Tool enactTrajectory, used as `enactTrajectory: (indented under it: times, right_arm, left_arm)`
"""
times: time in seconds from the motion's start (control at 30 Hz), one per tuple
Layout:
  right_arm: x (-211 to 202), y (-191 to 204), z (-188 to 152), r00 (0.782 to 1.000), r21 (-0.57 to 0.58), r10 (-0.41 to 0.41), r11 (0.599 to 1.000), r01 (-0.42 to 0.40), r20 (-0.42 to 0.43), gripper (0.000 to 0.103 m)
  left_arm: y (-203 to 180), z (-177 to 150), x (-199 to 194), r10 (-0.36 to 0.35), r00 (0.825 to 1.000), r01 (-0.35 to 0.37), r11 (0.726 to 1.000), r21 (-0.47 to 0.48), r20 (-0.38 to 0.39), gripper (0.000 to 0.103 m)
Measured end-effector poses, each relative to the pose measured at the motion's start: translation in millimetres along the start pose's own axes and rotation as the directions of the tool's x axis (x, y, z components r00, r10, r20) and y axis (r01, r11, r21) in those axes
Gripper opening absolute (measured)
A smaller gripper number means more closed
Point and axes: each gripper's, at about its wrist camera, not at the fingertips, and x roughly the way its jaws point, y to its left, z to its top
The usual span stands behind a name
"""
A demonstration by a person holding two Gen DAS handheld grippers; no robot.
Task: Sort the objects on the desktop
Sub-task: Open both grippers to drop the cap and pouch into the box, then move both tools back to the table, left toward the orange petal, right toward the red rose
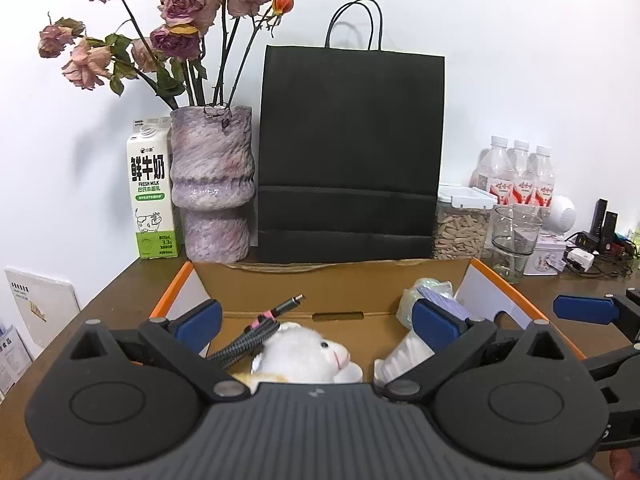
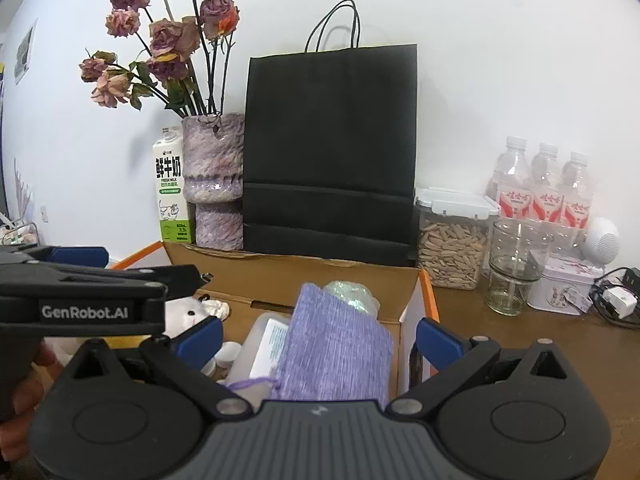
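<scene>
Hovering over an open cardboard box [image 1: 332, 280] near the middle of the brown worktop [image 1: 120, 292], the left claw [image 1: 316, 322] stands wide with nothing between its blue fingertips [image 1: 200, 320]. Below it in the box lie a white plush toy [image 1: 308, 354] and a braided cable [image 1: 260, 326] whose plug end points up toward the back wall of the box. The right claw [image 2: 318, 334] is spread wide too, empty, above the right half of the same box, where a purple cloth pouch [image 2: 336, 352] lies on a pale plastic container [image 2: 260, 350], with a crumpled clear wrapper [image 2: 352, 294] just behind it. The two claws hang side by side, the left one showing at the left edge of the right wrist view. Along the back edge of the worktop stand a milk carton [image 1: 151, 192], a mottled purple vase [image 1: 212, 184] of dried roses [image 1: 180, 4], a black paper bag [image 1: 352, 152], a jar of seeds [image 2: 452, 240], an empty glass [image 2: 516, 264] and three water bottles [image 2: 544, 188]. Toward the right back corner sit a small tin [image 2: 564, 288] and a white charger [image 2: 618, 302].
</scene>
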Motion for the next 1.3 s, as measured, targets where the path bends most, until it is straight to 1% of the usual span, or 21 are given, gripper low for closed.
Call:
enactTrajectory:
  times: [0.13, 0.4, 0.7, 0.83, 1.2, 1.3]
  right_arm:
    - [-12, 6, -6, 1.0, 0.004, -0.008, 1.0, 0.008, 0.001, 0.103]
    - [-38, 16, -16, 1.0, 0.005, -0.028, 1.0, 0.028, 0.006, 0.103]
    - [-63, 27, -28, 0.999, 0.01, -0.042, 0.999, 0.042, -0.001, 0.103]
    - [-70, 32, -35, 0.999, 0.011, -0.046, 0.999, 0.047, -0.016, 0.103]
    - [-74, 42, -57, 0.994, 0.017, -0.051, 0.998, 0.053, -0.098, 0.103]
    - [-73, 44, -62, 0.991, 0.016, -0.054, 0.998, 0.056, -0.122, 0.103]
  left_arm:
    - [2, -4, -15, 0.01, 1.0, -0.01, 1.0, -0.005, 0.005, 0.103]
    - [7, -9, -43, 0.002, 1.0, -0.002, 1.0, -0.011, 0.02, 0.103]
    - [18, -19, -71, 0.02, 1.0, -0.019, 1.0, -0.017, 0.016, 0.103]
    - [25, -24, -80, 0.026, 1.0, -0.026, 1.0, -0.016, 0.008, 0.103]
    - [49, -43, -87, 0.037, 0.997, -0.038, 0.999, -0.005, -0.064, 0.103]
    - [58, -49, -86, 0.043, 0.994, -0.044, 0.999, -0.008, -0.096, 0.103]
